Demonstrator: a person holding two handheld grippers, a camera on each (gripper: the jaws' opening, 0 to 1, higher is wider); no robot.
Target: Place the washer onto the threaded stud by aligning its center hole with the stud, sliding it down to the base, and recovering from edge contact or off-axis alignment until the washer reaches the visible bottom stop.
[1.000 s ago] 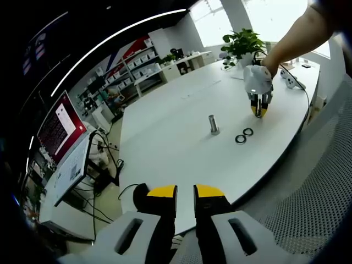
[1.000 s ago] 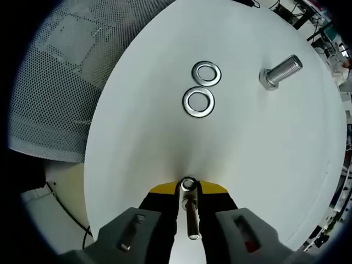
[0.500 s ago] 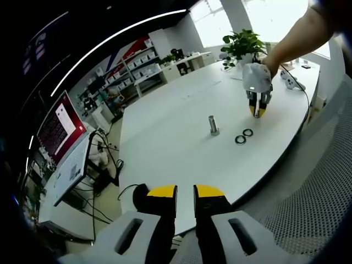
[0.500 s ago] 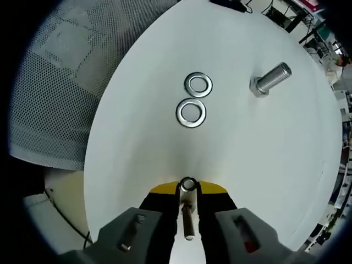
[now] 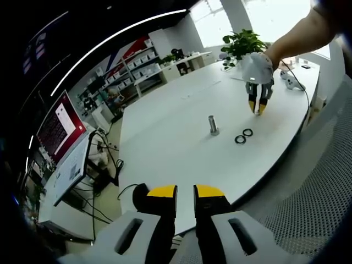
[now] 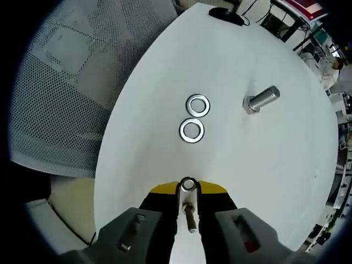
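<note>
A steel threaded stud (image 5: 213, 125) stands upright on its hex head on the white table (image 5: 170, 126). It leans right in the right gripper view (image 6: 261, 100). Two loose washers (image 6: 198, 105) (image 6: 192, 131) lie flat side by side near it, also seen in the left gripper view (image 5: 240, 139) (image 5: 248, 132). My right gripper (image 6: 188, 188) is shut on a third washer (image 6: 188, 185), held at the yellow tips high above the table. The left gripper view has it (image 5: 257, 108) hanging beyond the loose washers. My left gripper (image 5: 185, 192) hovers off the table's near edge, jaws slightly apart and holding nothing.
A person's arm (image 5: 300, 36) holds the right gripper. A potted plant (image 5: 242, 44) and a white device (image 5: 291, 80) sit at the table's far end. A monitor (image 5: 60, 125) stands to the left. Grey mesh (image 6: 60, 82) lies beside the table edge, and a black object (image 6: 225, 14) rests near it.
The right gripper has lifted away from the table with its washer, so the stud and loose washers look smaller and farther off. The left gripper has stayed still.
</note>
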